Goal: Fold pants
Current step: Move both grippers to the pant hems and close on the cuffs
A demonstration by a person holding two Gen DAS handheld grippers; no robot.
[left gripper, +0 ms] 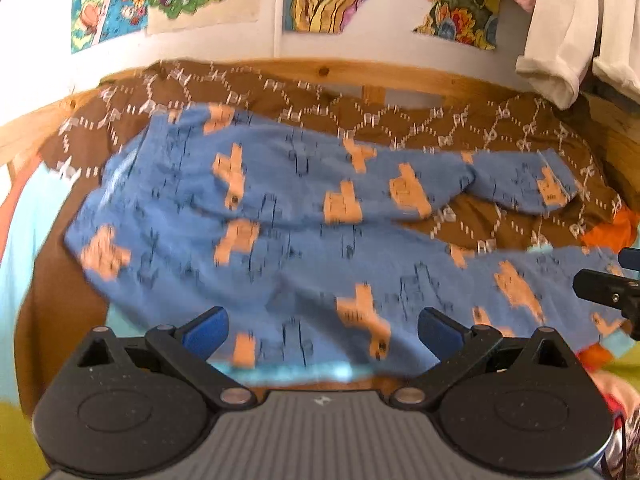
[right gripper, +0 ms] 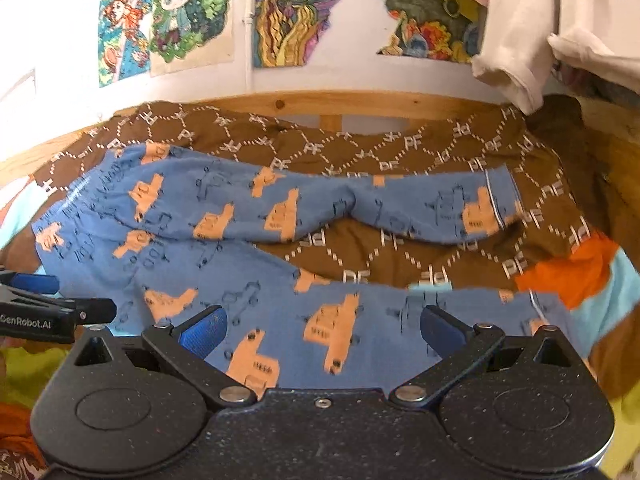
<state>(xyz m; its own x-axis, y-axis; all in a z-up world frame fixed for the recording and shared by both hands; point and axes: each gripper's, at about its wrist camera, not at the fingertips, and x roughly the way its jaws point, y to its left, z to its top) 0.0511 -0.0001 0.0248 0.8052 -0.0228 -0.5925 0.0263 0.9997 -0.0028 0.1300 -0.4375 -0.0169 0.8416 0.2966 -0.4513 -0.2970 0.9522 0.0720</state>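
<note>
A home bedroom — a wooden bed frame (right gripper: 304, 100), brown patterned bedspread (right gripper: 400, 144), cartoon posters (right gripper: 172, 16) taped on the wall.

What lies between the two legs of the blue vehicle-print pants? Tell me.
Between the two legs of the blue vehicle-print pants, a wedge of the brown lettered blanket lies bare, clearest in the right wrist view.

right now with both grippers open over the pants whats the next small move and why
Probably lower both grippers onto the near leg's edge and close. The blue pants lie spread flat on the brown blanket, legs apart, unfolded. Left gripper and right gripper are open, holding nothing.
</note>
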